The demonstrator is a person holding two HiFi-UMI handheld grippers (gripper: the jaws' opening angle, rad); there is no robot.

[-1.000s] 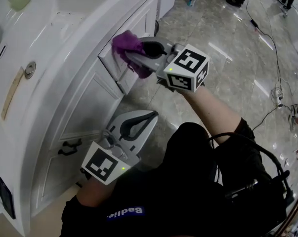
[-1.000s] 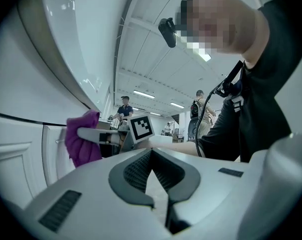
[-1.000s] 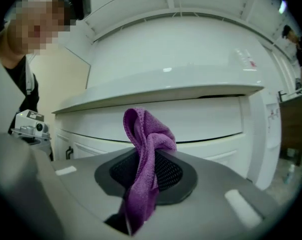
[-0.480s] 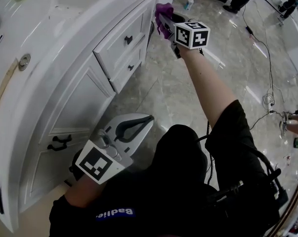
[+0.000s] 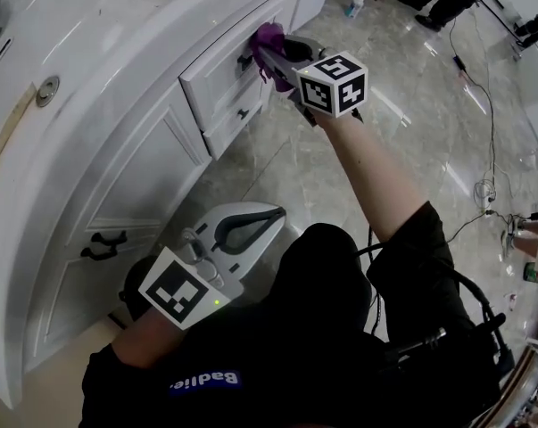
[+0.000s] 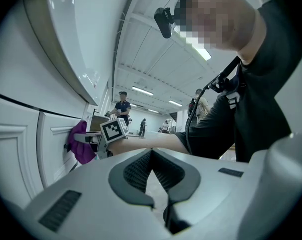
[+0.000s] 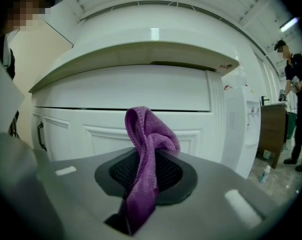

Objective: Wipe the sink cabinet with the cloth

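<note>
The white sink cabinet (image 5: 153, 141) curves along the left of the head view, with drawers and panelled doors. A purple cloth (image 5: 269, 41) is clamped in my right gripper (image 5: 270, 53), which is shut on it and presses it against the upper drawer front (image 5: 222, 65) by its black handle. In the right gripper view the cloth (image 7: 145, 154) rises from between the jaws in front of the drawer panel (image 7: 120, 96). My left gripper (image 5: 261, 218) hangs low beside the cabinet doors, shut and holding nothing; its view shows the closed jaws (image 6: 152, 156) and the cloth (image 6: 81, 143) far off.
A sink basin with a drain (image 5: 47, 90) tops the cabinet. Black door handles (image 5: 103, 243) sit low on the left. Polished stone floor (image 5: 411, 132) spreads to the right, with cables (image 5: 487, 105), a small bottle (image 5: 351, 5) and people standing at the far end.
My right gripper has swung back left with the cloth, from the cabinet's far end onto the upper drawer front. The left gripper has hardly moved.
</note>
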